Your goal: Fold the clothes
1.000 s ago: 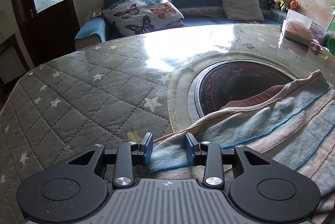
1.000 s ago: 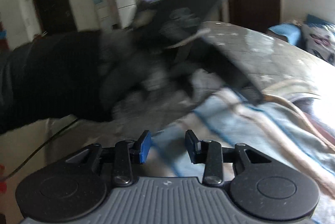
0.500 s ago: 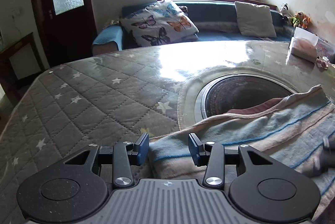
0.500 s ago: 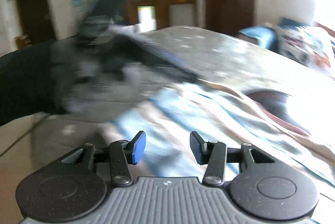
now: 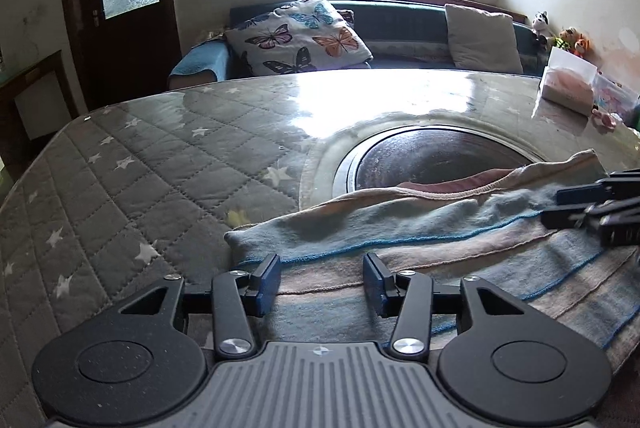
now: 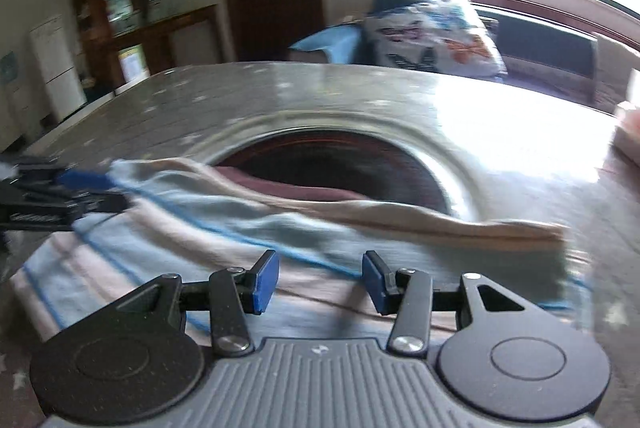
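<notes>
A striped garment [image 5: 460, 248] in pale blue, pink and beige with thin blue lines lies folded on the table, its far edge over the round dark inset. My left gripper [image 5: 322, 278] is open and empty, just above the garment's near left corner. My right gripper [image 6: 319, 278] is open and empty over the same garment [image 6: 240, 228], in a blurred view. The right gripper also shows at the right edge of the left wrist view [image 5: 596, 208], and the left gripper at the left edge of the right wrist view [image 6: 64, 196].
The table [image 5: 120, 172] has a grey quilted star-pattern cover under glass and a round dark inset [image 5: 440, 160]. A tissue box [image 5: 568, 84] stands at the far right. A sofa with a butterfly cushion [image 5: 296, 36] is behind the table.
Both grippers have opened wider. The left gripper has pulled back from the garment's corner. The right gripper has swung right, off the other hand, and now faces the garment and the inset.
</notes>
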A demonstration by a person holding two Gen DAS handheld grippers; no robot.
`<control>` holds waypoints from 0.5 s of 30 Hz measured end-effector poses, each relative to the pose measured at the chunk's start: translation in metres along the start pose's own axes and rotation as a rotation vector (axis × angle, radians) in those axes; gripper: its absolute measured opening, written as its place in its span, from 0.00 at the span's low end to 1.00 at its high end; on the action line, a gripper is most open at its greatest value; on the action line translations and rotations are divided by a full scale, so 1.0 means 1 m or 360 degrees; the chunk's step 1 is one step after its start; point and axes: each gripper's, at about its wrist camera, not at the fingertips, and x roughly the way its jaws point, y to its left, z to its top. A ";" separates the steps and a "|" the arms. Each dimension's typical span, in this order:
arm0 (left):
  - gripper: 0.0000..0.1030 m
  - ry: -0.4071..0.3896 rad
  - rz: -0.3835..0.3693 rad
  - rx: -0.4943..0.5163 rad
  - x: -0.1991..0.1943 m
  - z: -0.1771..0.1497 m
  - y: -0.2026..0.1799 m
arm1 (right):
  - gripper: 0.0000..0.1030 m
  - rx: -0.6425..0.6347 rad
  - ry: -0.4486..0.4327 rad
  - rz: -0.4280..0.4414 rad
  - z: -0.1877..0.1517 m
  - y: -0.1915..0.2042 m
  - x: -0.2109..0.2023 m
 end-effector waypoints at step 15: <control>0.98 -0.0012 0.0025 -0.0033 0.002 -0.020 -0.007 | 0.45 0.0130 -0.0071 -0.0169 0.008 -0.062 -0.016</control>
